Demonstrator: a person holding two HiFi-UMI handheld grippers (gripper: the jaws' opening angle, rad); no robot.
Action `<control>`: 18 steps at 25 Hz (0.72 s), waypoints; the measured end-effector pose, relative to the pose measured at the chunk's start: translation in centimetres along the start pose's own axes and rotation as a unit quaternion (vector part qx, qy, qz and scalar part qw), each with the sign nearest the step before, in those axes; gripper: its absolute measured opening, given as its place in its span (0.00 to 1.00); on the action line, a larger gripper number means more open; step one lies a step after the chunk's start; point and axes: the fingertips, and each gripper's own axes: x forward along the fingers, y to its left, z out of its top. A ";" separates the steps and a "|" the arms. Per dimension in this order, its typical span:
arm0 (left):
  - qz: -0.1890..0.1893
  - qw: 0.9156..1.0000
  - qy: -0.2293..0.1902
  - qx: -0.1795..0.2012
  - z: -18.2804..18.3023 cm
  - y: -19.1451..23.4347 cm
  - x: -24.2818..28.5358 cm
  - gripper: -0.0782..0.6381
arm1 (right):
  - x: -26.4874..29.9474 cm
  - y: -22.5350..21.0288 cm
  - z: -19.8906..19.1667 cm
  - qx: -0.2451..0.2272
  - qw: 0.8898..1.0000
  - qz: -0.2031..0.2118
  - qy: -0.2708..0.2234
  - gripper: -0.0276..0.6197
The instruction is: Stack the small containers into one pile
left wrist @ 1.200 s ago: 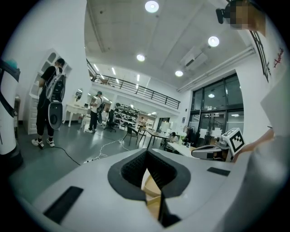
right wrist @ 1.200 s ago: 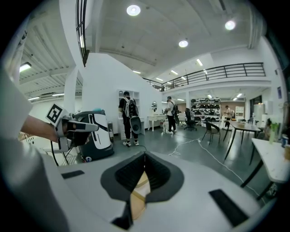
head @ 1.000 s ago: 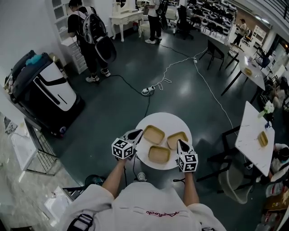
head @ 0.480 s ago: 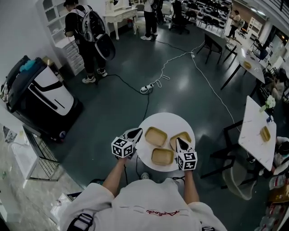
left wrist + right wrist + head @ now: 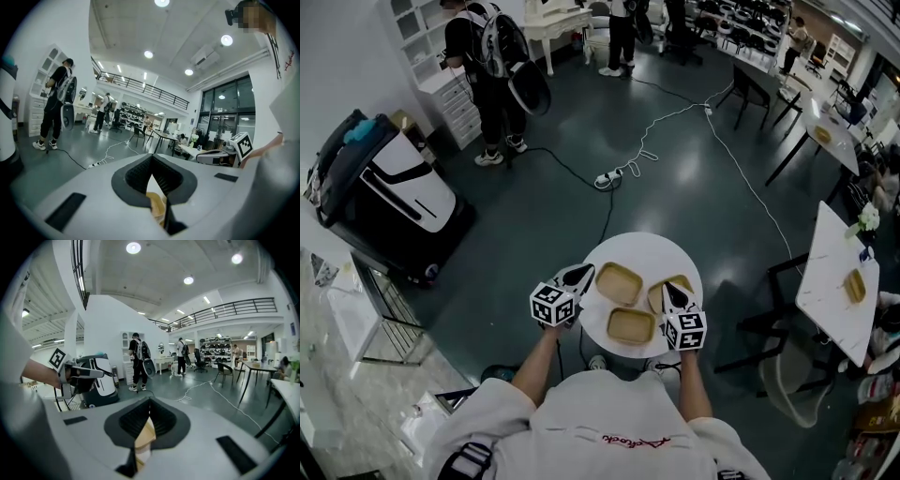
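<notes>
Three shallow tan containers lie apart on the small round white table [image 5: 649,251]: one at the back left [image 5: 620,283], one at the front [image 5: 631,324], one at the right [image 5: 657,293]. My left gripper [image 5: 580,276] hovers at the table's left edge, beside the back-left container, its jaws shut with nothing held. My right gripper [image 5: 671,292] is over the right container and hides part of it; its jaws are shut too. Below the closed jaws a tan container [image 5: 157,204] shows in the left gripper view, and a tan container [image 5: 144,439] in the right gripper view.
A power strip with cable [image 5: 607,178] lies on the dark floor beyond the table. A black and white machine [image 5: 389,202] stands at the left, a person with a backpack [image 5: 492,56] behind it. White tables [image 5: 839,277] and a chair [image 5: 764,323] are at the right.
The head view has shifted a little. Both grippers and the three containers keep their places on the table.
</notes>
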 end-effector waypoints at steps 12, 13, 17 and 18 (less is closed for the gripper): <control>0.079 0.997 -0.014 -0.017 -0.5 -3.0 1.9 0.12 | 1.1 -4.3 0.8 -0.043 0.995 0.090 0.014 0.07; 0.086 0.996 -0.014 -0.019 -0.7 -3.2 1.9 0.12 | 1.2 -4.6 0.7 -0.045 0.994 0.097 0.017 0.07; 0.109 0.993 -0.015 -0.031 -1.6 -3.5 1.1 0.12 | 2.0 -4.4 0.3 -0.054 0.990 0.125 0.029 0.07; 0.114 0.993 -0.016 -0.033 -1.8 -3.5 0.9 0.12 | 2.2 -4.2 0.2 -0.056 0.989 0.131 0.031 0.07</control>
